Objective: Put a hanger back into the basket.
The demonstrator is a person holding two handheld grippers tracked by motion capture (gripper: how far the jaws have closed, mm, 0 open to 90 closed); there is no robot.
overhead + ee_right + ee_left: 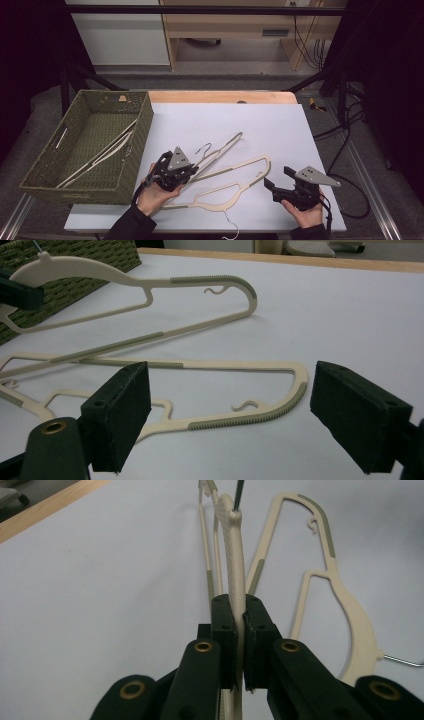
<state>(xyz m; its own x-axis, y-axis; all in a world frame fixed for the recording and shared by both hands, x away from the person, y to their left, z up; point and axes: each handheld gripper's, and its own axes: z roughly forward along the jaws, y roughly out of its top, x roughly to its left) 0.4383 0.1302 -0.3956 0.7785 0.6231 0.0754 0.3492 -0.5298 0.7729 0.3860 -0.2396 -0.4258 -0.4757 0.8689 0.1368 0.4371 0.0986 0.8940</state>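
Left tongs clamp upper hanger; right tongs agape, empty; second hanger beneath; basket left.

Dark sleeves at both wrists. Left tongs: black body, grey three-cornered plate dotted with screws, black cable. Right tongs: same black build, grey plate, looping black cable. Square black pads on black arms; brass-ringed pivot holes along each arm.
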